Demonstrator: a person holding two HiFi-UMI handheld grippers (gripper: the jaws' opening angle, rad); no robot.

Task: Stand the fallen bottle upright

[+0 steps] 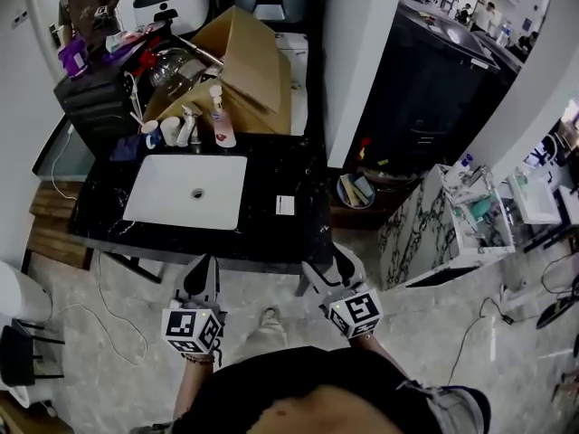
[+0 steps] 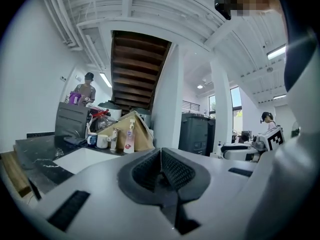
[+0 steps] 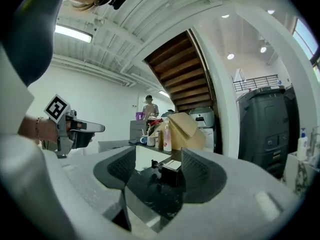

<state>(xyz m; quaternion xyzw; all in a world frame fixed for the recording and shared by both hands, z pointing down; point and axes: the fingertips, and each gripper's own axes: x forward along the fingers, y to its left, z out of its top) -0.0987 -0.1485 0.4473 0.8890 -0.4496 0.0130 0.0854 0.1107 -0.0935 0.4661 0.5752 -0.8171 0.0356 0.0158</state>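
A pink-and-white pump bottle (image 1: 220, 120) stands upright at the back of the black counter (image 1: 271, 174), beside the faucet (image 1: 188, 127). It also shows far off in the left gripper view as the pump bottle (image 2: 129, 138) and in the right gripper view as the pump bottle (image 3: 167, 138). I cannot make out any bottle lying on its side. My left gripper (image 1: 203, 268) hangs in front of the counter's near edge, shut and empty, its jaws pressed together (image 2: 160, 156). My right gripper (image 1: 330, 268) is open and empty off the counter's front right corner (image 3: 157, 166).
A white sink basin (image 1: 186, 191) is set in the counter, with a white card (image 1: 285, 205) to its right. Two cups (image 1: 161, 133) and a cardboard box (image 1: 242, 70) crowd the back. A dark bin (image 1: 425, 89) stands right. A person (image 1: 88, 7) is behind.
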